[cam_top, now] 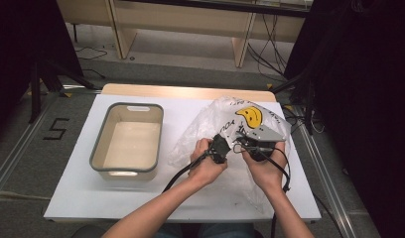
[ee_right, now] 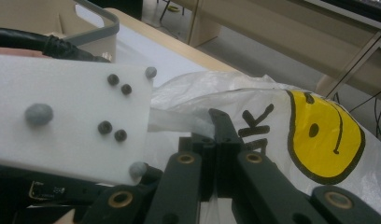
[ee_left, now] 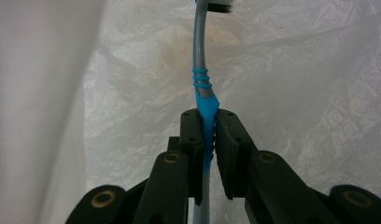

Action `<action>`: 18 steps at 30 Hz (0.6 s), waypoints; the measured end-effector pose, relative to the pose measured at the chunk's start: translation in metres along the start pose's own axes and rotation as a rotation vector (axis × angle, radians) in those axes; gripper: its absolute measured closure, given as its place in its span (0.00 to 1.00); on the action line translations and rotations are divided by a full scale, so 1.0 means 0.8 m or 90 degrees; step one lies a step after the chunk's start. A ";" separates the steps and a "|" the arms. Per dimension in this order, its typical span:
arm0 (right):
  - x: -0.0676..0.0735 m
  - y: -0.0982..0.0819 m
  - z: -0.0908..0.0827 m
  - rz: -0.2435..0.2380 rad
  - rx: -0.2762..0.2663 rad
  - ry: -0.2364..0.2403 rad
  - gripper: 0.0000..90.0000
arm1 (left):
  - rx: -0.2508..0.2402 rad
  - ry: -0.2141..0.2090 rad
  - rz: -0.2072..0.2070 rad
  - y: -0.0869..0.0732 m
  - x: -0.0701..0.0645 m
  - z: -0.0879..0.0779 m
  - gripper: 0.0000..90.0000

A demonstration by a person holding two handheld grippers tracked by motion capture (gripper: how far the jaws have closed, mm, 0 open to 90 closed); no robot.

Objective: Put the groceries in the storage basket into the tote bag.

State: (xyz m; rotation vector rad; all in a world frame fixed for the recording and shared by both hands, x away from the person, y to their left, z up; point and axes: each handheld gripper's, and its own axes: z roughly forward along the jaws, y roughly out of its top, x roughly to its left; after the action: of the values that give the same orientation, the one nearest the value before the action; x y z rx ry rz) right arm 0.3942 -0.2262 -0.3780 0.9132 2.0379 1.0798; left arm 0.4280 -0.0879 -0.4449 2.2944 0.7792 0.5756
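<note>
Both forearms bare to the frame edge; no sleeves, no gloves.

Left gripper [ee_left: 208, 128]: matte black plastic jaws on paired link arms, brass-ringed pivot pins at the joints, small dark screws in the pad blocks, toothed inner pad faces. Thick black cable [cam_top: 183, 173] trails from it.

Right gripper [ee_right: 215, 135]: same black jaws and brass pivots. Grey three-cornered plate [cam_top: 262, 134] on top. Thin black cable loops below.

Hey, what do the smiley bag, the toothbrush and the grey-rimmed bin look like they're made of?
Bag: thin plastic film, translucent white and crinkled, with a printed yellow face.
Toothbrush: smooth grey plastic handle with what look like blue rubbery grip ridges.
Bin: seemingly rigid plastic, matte cream walls under a grey rim.
</note>
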 end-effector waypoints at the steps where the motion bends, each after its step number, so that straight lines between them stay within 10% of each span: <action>1: 0.000 0.000 0.000 0.000 0.001 0.000 1.00 | 0.005 -0.001 0.004 0.000 0.000 0.002 0.90; 11: -0.001 -0.002 0.002 0.002 0.002 0.000 1.00 | 0.029 0.001 0.019 -0.001 -0.001 0.015 0.87; 18: -0.004 -0.003 0.001 0.003 0.001 -0.004 1.00 | 0.011 0.004 0.030 -0.004 0.001 0.002 0.67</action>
State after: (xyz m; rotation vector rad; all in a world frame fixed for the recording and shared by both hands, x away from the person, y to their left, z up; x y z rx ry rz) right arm 0.3956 -0.2294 -0.3794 0.9212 2.0327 1.0772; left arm 0.4282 -0.0860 -0.4477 2.3324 0.7378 0.6003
